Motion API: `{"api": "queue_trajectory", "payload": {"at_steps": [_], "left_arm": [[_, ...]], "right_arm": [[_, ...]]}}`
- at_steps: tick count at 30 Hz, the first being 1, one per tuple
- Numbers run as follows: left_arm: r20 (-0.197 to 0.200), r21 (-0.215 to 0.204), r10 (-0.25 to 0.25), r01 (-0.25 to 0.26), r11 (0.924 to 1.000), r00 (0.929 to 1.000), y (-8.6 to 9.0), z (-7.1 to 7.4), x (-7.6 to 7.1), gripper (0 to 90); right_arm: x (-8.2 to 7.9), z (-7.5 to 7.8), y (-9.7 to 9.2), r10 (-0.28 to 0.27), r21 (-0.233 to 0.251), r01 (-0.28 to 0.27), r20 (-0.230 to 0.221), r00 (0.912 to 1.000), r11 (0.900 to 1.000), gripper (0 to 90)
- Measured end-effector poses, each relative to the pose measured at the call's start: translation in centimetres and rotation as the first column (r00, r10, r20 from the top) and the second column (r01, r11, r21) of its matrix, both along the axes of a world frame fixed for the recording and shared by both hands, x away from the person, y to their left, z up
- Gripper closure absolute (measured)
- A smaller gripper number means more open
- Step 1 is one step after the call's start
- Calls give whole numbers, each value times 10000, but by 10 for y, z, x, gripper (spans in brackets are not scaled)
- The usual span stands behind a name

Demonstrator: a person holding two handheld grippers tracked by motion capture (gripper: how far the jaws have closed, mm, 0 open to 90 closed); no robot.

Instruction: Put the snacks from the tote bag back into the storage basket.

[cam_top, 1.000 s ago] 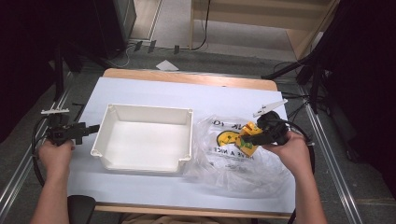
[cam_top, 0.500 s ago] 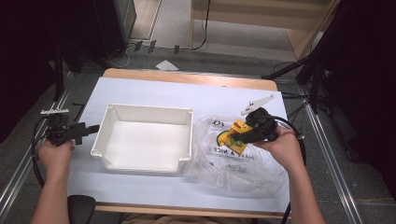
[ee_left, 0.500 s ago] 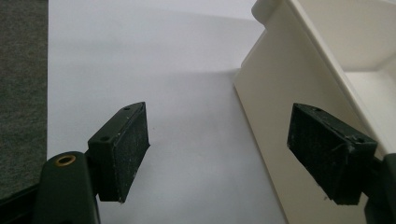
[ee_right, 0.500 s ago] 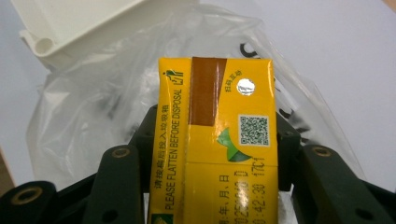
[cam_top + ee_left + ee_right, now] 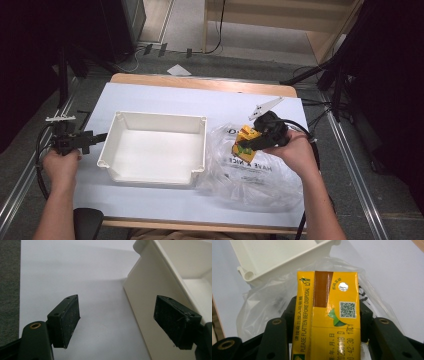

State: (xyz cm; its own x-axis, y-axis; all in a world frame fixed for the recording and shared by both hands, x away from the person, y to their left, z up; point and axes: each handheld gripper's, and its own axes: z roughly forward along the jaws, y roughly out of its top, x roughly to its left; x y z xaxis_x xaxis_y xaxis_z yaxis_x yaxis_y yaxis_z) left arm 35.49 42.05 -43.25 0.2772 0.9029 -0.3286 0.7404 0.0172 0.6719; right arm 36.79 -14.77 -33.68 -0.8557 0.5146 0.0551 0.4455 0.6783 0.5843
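Near the left edge of the surface [image 5: 150,97], the left tool [image 5: 92,138] hovers with its jaws spread wide and nothing between them, one rubbery black pad [image 5: 67,320] over the pale sheet, the other close beside the outer wall of the white tray [image 5: 155,147]. That tray is rigid moulded plastic, matte, with a rolled rim and an empty floor. Toward the right edge, the right tool [image 5: 248,143] is clamped on the yellow drink carton [image 5: 328,315], a glossy printed box with a foil straw spot. Since a second ago the carton has come up and leftward out of the crinkled clear plastic bag [image 5: 250,172] lying limp below, so I judge it is headed for the tray.
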Motion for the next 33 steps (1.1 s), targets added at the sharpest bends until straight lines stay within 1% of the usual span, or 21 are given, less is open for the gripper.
{"api": "queue_trajectory", "payload": {"at_steps": [1,3,4,5,7,9,13,15,17,19,20,21,24,27,29,31,33], "left_arm": [[-5,3,-12,12,10000,10000,0,0,0,219],[-5,-33,-7,7,10000,10000,0,0,0,219],[8,-51,7,-7,10000,10000,0,0,0,219],[8,-80,10,-10,10000,10000,0,0,0,219],[5,-81,13,-13,10000,10000,0,0,0,219],[-6,-61,-53,53,10000,10000,0,0,0,219],[-1,-103,-14,14,9999,10000,0,0,0,219],[0,-118,-6,6,9999,10000,0,0,0,219],[-9,-114,0,0,9999,10000,0,0,0,219],[1,-116,1,-1,9999,10000,1,0,-1,219],[-2,-129,12,-12,9999,10000,0,0,-1,219],[2,-131,21,-21,9999,10000,0,0,-1,219],[3,-130,-1,1,9999,10000,1,0,-1,219],[-71,-135,-26,25,9999,10000,0,-1,0,219],[-52,-116,-27,27,9999,10000,0,-1,0,219],[-35,-134,-9,9,9999,10000,0,-1,0,219],[-64,-124,-1,0,9999,10000,1,-1,0,219]], "right_arm": [[1,1,2,126,11,-126,41,9999,9999,528],[3,3,6,571,39,-572,208,9982,9984,528],[5,6,9,861,103,-864,275,9959,9962,528],[5,6,9,861,103,-864,275,9959,9962,528],[9,9,15,1118,232,-1122,208,9935,9934,528],[11,10,17,1173,241,-1178,229,9928,9927,528],[16,15,29,1580,105,-1584,304,9870,9873,528],[17,17,32,1625,50,-1628,302,9862,9867,528],[19,21,40,1852,-90,-1850,376,9820,9827,528],[19,22,42,1880,-89,-1879,328,9816,9822,528],[21,23,44,1972,-83,-1970,348,9798,9804,528],[21,24,47,2003,-63,-2002,327,9792,9797,528],[23,28,53,2238,232,-2243,229,9744,9742,528],[23,31,56,2268,288,-2274,219,9737,9734,528],[26,34,60,2383,333,-2391,260,9708,9704,528],[27,35,61,2403,319,-2411,274,9703,9700,528],[28,38,64,2470,248,-2474,166,9689,9686,528]]}}
